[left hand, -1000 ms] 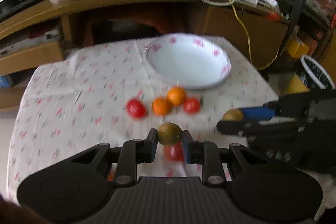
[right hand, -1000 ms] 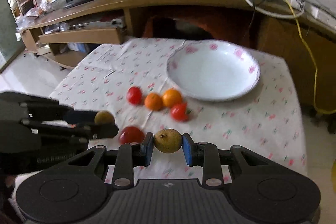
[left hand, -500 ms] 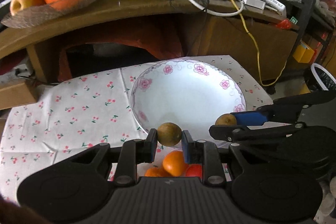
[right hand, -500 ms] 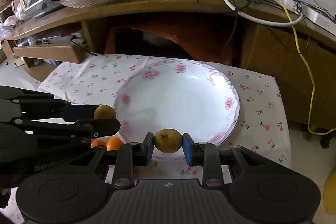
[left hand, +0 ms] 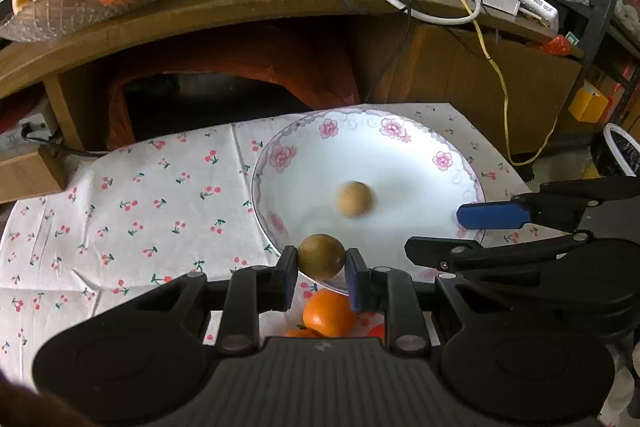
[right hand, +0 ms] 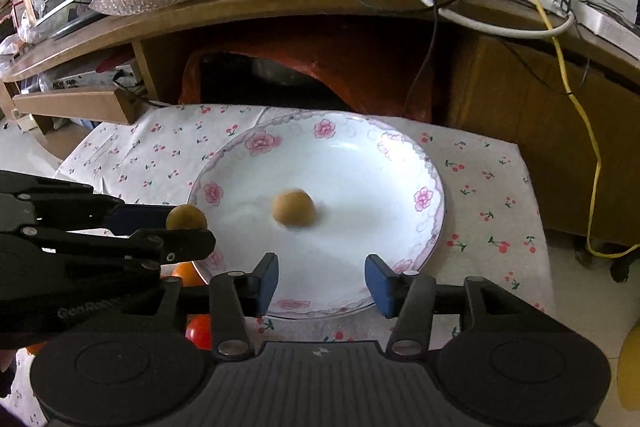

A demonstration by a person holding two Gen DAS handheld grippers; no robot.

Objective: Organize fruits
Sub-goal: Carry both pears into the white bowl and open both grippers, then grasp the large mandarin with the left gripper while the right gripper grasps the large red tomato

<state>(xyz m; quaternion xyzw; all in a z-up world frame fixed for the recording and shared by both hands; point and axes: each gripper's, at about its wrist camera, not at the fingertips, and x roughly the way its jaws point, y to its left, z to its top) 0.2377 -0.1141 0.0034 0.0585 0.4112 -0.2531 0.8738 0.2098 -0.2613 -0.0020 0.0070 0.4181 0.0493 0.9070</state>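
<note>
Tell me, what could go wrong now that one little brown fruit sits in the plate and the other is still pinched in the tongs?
1. The loose brown fruit looks blurred on the smooth white plate, so it may be rolling and could reach the rim.
2. The left tongs hold the second brown fruit near the plate's near edge; released there, it might drop outside.
3. The open right tongs hang close beside the left ones and could bump them.
</note>
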